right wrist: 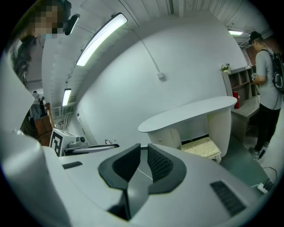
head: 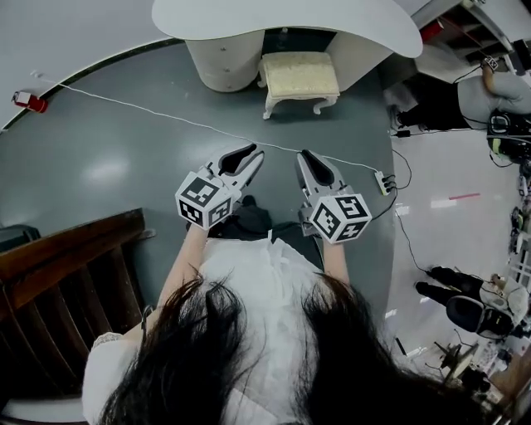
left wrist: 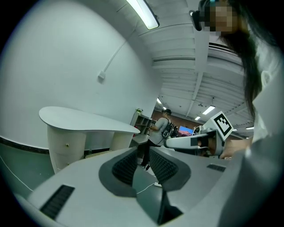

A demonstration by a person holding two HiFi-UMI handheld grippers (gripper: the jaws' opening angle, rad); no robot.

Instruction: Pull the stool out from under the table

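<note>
Four fingers [head: 241, 159] well short of stool [head: 300, 75]

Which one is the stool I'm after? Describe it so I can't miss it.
Find the curved white table at the top of the head view. The stool sits in its knee gap: low, with white curved legs, and the only thing there with a cream cushioned top.

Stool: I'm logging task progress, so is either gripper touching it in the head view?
No: the stool sits at the table, with floor between it and the left gripper and right gripper.
</note>
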